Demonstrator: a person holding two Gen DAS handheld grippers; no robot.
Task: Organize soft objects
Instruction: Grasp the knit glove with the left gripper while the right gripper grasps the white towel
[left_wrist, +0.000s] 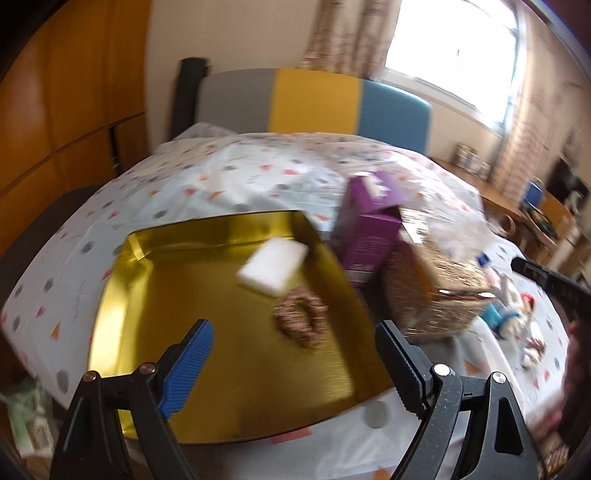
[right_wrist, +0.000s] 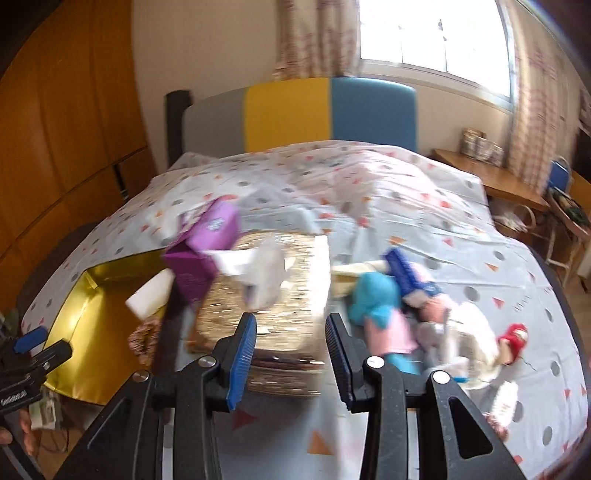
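A gold tray (left_wrist: 155, 295) lies on the bed and holds a white sponge (left_wrist: 273, 269) and a patterned scrunchie (left_wrist: 301, 321). My left gripper (left_wrist: 295, 341) hovers over the tray's near part, open wide and empty. To the right of the tray stand a purple box (left_wrist: 365, 236) and a wicker basket (left_wrist: 436, 291). My right gripper (right_wrist: 291, 332) is open with nothing between its fingers, in front of the wicker basket (right_wrist: 295, 295). Soft toys lie right of the basket: a blue plush (right_wrist: 373, 295), a white plush (right_wrist: 472, 325) and a red-hatted doll (right_wrist: 513, 339).
The bed wears a white spotted sheet (right_wrist: 369, 192), with a grey, yellow and blue headboard (right_wrist: 291, 110) behind. Something white and crumpled (right_wrist: 266, 273) sits on the basket. A wooden wardrobe (left_wrist: 55, 129) stands at the left, a desk (right_wrist: 491, 181) and window at the right.
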